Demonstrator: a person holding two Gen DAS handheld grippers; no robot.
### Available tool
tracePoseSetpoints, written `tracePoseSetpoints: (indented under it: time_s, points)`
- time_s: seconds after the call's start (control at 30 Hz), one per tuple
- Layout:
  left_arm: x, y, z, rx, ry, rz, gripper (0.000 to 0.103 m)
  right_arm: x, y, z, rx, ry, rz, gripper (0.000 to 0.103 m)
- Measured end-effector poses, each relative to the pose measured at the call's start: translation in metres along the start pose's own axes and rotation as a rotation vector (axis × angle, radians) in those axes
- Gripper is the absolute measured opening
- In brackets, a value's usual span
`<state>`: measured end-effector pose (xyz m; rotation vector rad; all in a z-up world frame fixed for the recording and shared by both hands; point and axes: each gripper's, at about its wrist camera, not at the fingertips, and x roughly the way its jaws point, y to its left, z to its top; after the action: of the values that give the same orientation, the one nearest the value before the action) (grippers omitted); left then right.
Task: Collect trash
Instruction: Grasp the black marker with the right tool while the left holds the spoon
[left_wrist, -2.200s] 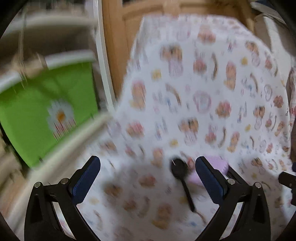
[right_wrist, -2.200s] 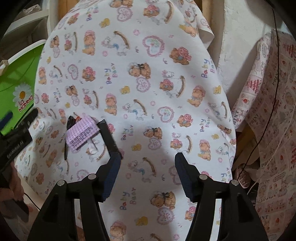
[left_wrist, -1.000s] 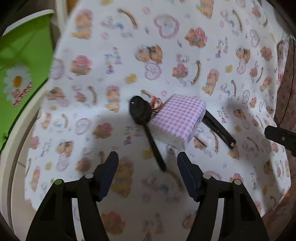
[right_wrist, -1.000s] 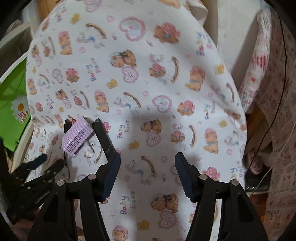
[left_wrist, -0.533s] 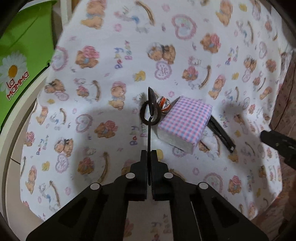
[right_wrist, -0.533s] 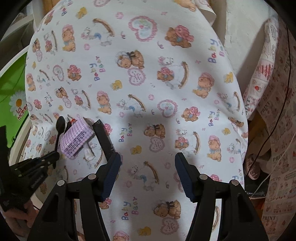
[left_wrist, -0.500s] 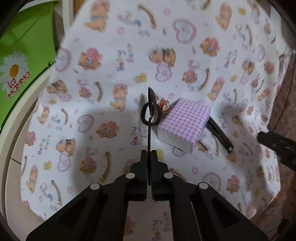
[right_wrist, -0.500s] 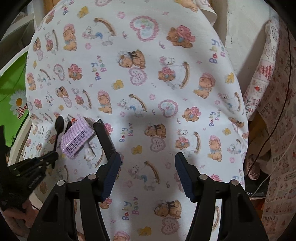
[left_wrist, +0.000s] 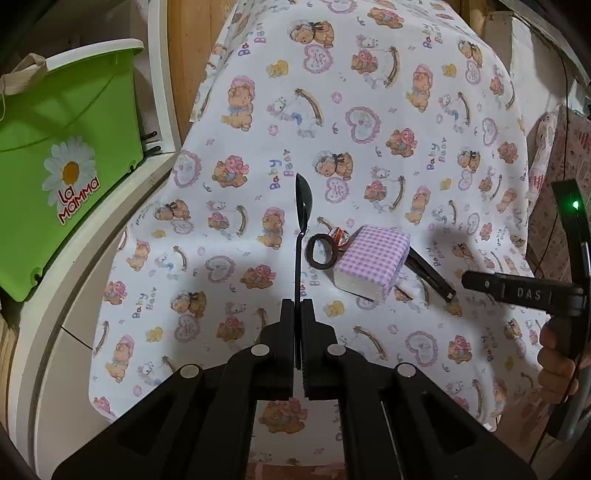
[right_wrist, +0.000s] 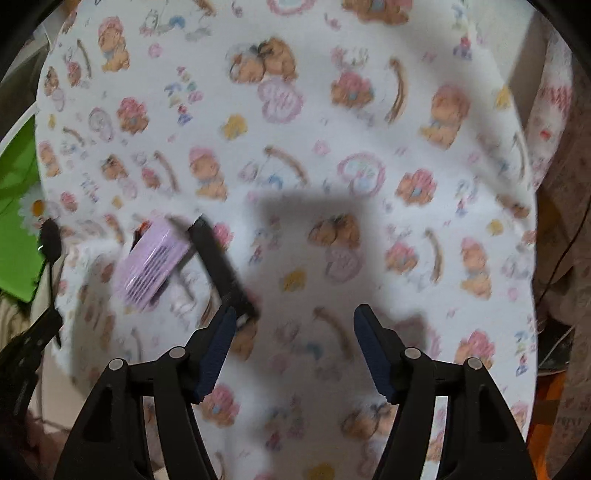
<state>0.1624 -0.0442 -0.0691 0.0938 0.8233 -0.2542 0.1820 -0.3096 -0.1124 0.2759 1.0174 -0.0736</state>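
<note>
The left gripper (left_wrist: 297, 314) pinches the black spoon (left_wrist: 302, 206) clear of the checked packet (left_wrist: 373, 260); beside that packet the tape ring (left_wrist: 320, 250) and black strip (left_wrist: 428, 273) remain, the right gripper (right_wrist: 293, 347) spread empty.

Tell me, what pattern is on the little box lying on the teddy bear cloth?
Purple and white checks on the little box, clearest in the left wrist view.

A white cloth (left_wrist: 332, 122) printed with teddy bears, hearts and "Baby Bear" covers the bench. Left of it stands a green bin (left_wrist: 66, 177) with a daisy sticker, inside a white frame (left_wrist: 162, 74). Behind the cloth is wood panelling (left_wrist: 184, 55); to its right hangs a red-printed fabric (left_wrist: 565, 155).
</note>
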Motion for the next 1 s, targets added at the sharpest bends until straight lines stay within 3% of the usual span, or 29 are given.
tracePoseSetpoints:
  time_s: [0.1,0.3,0.43,0.63,0.67,0.77,0.87,1.0]
  points:
    - [0.003,0.000,-0.001,-0.006,0.007,0.005,0.003,0.005,0.013,0.002,-0.036,0.003,-0.002,0.068]
    - [0.010,0.004,-0.002,-0.048,0.027,0.014,0.003,0.015,0.051,-0.004,-0.213,-0.047,-0.155,0.068]
    - [0.012,0.007,-0.002,-0.075,0.042,0.007,0.003,0.027,0.057,-0.005,-0.218,-0.005,-0.119,0.068]
    - [0.009,0.005,-0.003,-0.051,0.027,0.034,0.003,0.038,0.059,-0.002,-0.201,-0.013,-0.136,0.046]
    - [0.009,0.004,-0.003,-0.049,0.024,0.037,0.003,0.038,0.059,-0.002,-0.200,-0.016,-0.137,0.034]
    - [0.008,0.003,-0.002,-0.050,0.021,0.032,0.003,0.036,0.056,0.000,-0.199,-0.021,-0.135,0.025]
    - [0.006,0.003,-0.002,-0.056,0.019,0.029,0.003,0.026,0.048,-0.005,-0.193,-0.042,-0.149,0.001]
    - [0.005,0.003,-0.002,-0.065,0.020,0.021,0.003,0.015,0.040,-0.011,-0.181,-0.042,-0.132,0.001]
